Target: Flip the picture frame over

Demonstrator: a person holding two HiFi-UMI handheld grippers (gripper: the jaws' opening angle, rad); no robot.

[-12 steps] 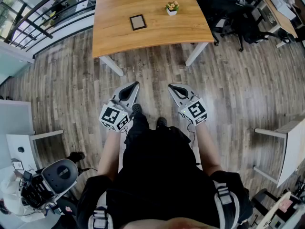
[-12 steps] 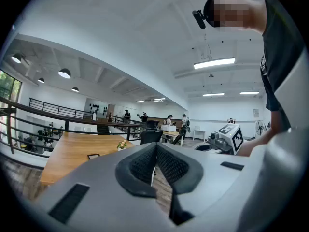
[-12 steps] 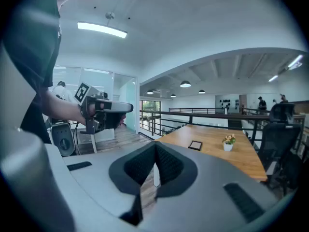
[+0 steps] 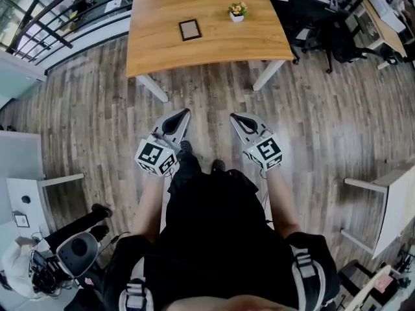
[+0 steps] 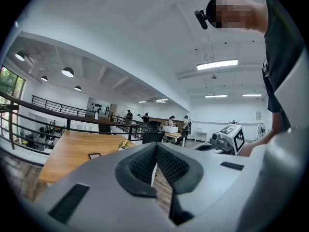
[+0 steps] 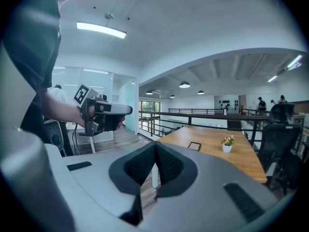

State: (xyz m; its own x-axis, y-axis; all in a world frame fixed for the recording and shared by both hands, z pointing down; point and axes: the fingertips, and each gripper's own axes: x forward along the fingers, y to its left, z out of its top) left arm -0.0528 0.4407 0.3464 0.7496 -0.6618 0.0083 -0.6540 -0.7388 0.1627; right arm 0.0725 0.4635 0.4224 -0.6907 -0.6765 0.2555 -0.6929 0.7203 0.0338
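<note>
The step in hand looks like the approach, with the flip not yet begun. The picture frame (image 4: 189,29) lies flat on the wooden surface (image 4: 214,54), toward its middle, and a small flower pot (image 4: 237,11) stands on the same surface near it. The left claw (image 4: 182,115) and the right claw (image 4: 234,117) are both pressed together and empty, held over the floor well short of the surface's near edge. Next, I judge, the person must step up to the surface, part a claw and catch the frame's edge.
</note>
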